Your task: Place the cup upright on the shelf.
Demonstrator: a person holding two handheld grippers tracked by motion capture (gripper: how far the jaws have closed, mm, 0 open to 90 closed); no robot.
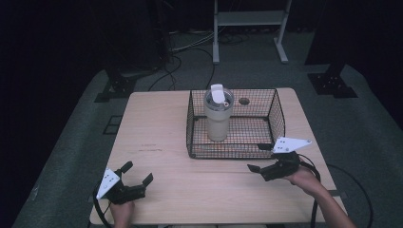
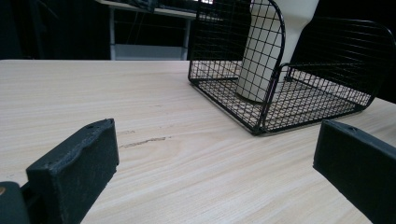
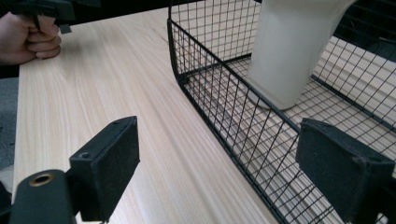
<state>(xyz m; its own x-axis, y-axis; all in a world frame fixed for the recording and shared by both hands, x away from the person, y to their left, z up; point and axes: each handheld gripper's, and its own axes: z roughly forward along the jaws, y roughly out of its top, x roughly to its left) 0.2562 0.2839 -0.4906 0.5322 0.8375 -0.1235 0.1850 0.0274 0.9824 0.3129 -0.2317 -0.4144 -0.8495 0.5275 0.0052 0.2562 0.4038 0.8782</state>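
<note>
Toward twelve o'clock on the wooden counter (image 1: 157, 142), a black wire basket (image 1: 276, 111) holds an upright cream tumbler (image 1: 218, 118) with a white lid. At five o'clock, just beside the basket's near wall, the right gripper (image 1: 259, 156) hangs released, jaws spread. At seven o'clock, well apart, the left gripper (image 1: 137, 173) is released too.

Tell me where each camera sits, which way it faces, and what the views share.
High view: above the person's side, looking forward and down on the table; forearms, left hand-held gripper and right hand-held gripper show.
Left gripper view: low over the table, facing the wire basket; its two black jaws stand apart.
Right gripper view: beside the basket's near wall; jaws apart, the other hand far off.
All share the basket and tumbler.
</note>
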